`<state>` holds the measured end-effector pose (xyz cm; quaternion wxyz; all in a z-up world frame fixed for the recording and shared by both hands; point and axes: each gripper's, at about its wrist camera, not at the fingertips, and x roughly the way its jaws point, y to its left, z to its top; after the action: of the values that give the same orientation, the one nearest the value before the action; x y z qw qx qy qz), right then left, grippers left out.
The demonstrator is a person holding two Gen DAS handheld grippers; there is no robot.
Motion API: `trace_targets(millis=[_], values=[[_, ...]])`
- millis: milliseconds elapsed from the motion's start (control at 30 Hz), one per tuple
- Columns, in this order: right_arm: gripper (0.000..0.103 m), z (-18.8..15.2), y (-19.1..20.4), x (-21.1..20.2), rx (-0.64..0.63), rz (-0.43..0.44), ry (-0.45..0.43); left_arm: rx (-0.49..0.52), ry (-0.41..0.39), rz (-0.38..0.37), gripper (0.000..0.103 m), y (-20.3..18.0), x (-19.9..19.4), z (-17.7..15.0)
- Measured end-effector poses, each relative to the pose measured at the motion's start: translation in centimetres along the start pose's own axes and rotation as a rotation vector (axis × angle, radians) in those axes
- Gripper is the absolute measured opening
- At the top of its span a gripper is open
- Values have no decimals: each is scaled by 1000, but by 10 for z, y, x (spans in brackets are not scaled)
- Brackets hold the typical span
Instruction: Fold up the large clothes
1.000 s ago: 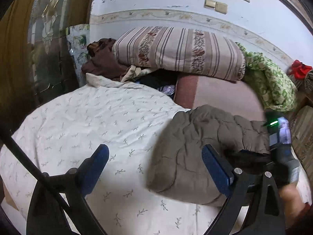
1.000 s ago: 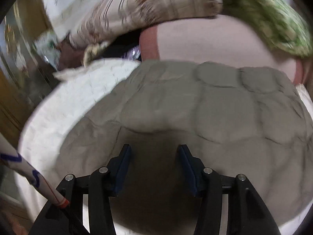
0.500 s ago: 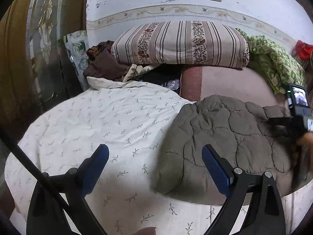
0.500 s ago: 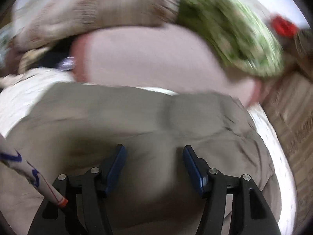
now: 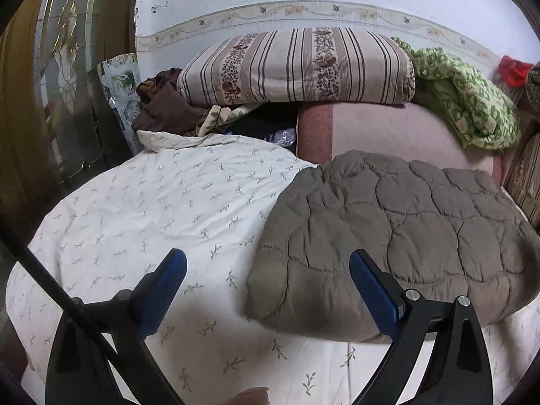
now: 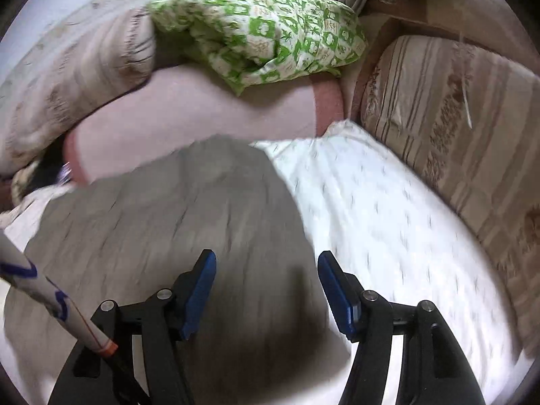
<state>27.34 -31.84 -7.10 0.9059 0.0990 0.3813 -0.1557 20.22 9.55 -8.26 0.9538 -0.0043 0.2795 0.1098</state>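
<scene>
A grey-brown quilted jacket (image 5: 398, 233) lies folded into a thick block on the white leaf-print sheet (image 5: 152, 209) of the bed. My left gripper (image 5: 268, 263) hovers open over the jacket's left front corner, with nothing between its blue pads. In the right wrist view the jacket (image 6: 162, 236) fills the lower left, blurred. My right gripper (image 6: 266, 266) hangs above the jacket's right edge, where it meets the sheet (image 6: 388, 219). Its jaws are opening and hold nothing.
A striped bolster (image 5: 297, 67) and a green patterned blanket (image 5: 465, 101) lie along the wall behind a pink mat (image 5: 398, 128). Dark clothes (image 5: 165, 108) are heaped at the back left. A striped cushion (image 6: 455, 128) borders the bed on the right. A glass door (image 5: 67, 84) stands at left.
My right gripper has swung fast to the right, from over the jacket's middle to its right edge, and has left the left wrist view. The left gripper has shifted only slightly.
</scene>
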Motion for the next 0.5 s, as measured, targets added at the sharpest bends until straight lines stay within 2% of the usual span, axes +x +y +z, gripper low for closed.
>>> trace_targets(millis=[67,133,200,267,367,500], values=[[68,-31,3,-2,-8,12,37,10,11,-5,97,-4,0,-4],[72,-51,5,15,-25,6,107,17,21,-11,97,-7,-1,-7],[89,-60,0,31,-26,-33,103,23,25,-22,97,-9,-2,-9],[89,-55,-6,33,-12,-84,91,16,19,-33,97,-8,-5,-9],[86,-50,-15,9,76,-55,93,-13,-11,-76,97,-3,-13,-5],[86,-75,-13,-44,57,-25,36,-35,-39,-116,97,-3,-27,-2]])
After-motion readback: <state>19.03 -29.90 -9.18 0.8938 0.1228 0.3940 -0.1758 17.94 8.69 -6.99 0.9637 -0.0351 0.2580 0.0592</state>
